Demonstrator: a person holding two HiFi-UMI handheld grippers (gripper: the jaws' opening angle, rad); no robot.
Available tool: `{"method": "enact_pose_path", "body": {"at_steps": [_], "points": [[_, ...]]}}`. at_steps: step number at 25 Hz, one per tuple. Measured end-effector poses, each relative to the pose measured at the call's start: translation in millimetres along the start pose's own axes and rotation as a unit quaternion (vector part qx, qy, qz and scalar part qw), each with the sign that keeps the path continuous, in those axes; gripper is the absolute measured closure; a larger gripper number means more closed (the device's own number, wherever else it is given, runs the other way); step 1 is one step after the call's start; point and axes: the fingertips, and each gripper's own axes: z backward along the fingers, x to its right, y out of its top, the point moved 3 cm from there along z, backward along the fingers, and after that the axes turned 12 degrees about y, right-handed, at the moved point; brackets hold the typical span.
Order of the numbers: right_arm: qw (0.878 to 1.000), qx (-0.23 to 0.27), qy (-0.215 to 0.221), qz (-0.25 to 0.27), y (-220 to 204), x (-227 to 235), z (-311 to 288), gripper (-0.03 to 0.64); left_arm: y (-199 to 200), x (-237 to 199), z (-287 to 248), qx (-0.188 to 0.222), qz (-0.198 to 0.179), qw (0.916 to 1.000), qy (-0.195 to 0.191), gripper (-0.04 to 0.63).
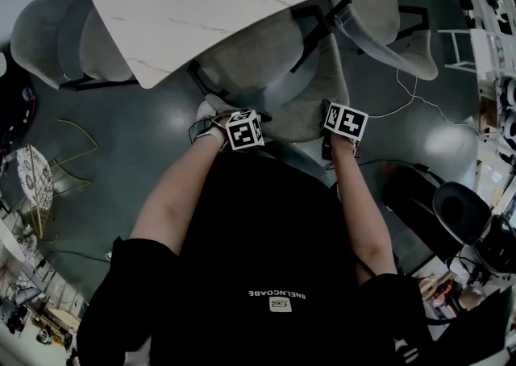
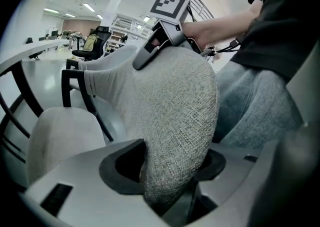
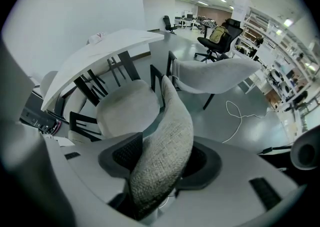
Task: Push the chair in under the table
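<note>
Your left gripper (image 2: pixel 167 173) and right gripper (image 3: pixel 159 167) both have their jaws clamped on the top edge of the backrest (image 2: pixel 170 106). The chair (image 1: pixel 258 66) stands at your twelve o'clock, its seat partly under the table (image 1: pixel 201 2). Push evenly with both hands toward twelve o'clock, so it does not swing into the neighbour chair (image 1: pixel 387 26) at two o'clock.

The chair back (image 2: pixel 165 101) clamped in the left hand-held gripper (image 2: pixel 167 167) and right hand-held gripper (image 3: pixel 160 162) is coarse woven grey cloth; beyond them the surface (image 1: pixel 210 2) looks smooth and marble-veined, the floor (image 1: pixel 153 143) glossy.
</note>
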Motion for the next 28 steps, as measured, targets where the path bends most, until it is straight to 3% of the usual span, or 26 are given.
{"method": "enact_pose_path", "body": {"at_steps": [12,16,20,28], "points": [[1.0,-0.002,0.009,-0.01,-4,-1,1,0.391,-1,5,1,-0.02,-0.025,0.9994,-0.015,0.354],[1.0,-0.006,0.009,-0.019,-3,-1,3,0.391,0,3,9,-0.013,-0.023,0.9996,0.004,0.354],[1.0,0.002,-0.02,-0.02,-2,-3,15,0.385,0,3,25,-0.001,-0.023,0.9994,0.025,0.354],[0.998,0.033,-0.05,-0.017,1,-12,54,0.385,21,6,69,0.031,-0.075,0.9952,0.055,0.354]]}}
